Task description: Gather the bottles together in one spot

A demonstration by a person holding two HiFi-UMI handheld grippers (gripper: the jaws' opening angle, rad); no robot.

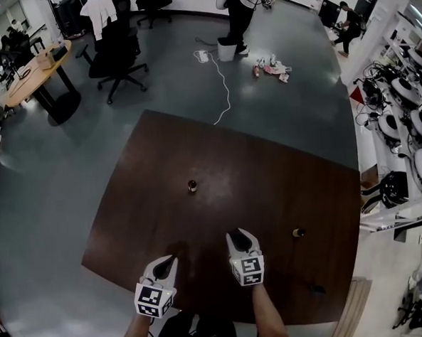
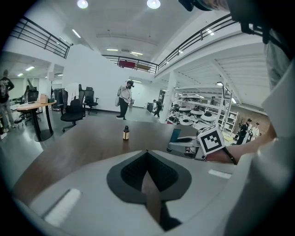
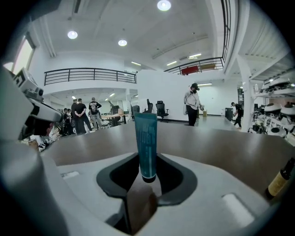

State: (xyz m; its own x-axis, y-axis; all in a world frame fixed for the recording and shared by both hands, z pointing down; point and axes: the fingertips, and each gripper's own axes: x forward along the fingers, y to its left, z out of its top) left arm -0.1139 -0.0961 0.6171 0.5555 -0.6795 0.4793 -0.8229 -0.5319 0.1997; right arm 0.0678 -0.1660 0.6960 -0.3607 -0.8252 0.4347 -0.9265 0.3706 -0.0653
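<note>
Right tool [image 1: 238, 238] grips teal tube [image 3: 146, 138] upright; nearest bottle [image 1: 297, 232] stands to its right, 2nd bottle [image 1: 192, 186] sits far-left.

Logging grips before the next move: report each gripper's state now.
Left gripper: closed, nothing between its jaws.
Right gripper: closed on the teal tube, held upright.

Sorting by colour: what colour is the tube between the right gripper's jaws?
Teal tube; right gripper view.
</note>
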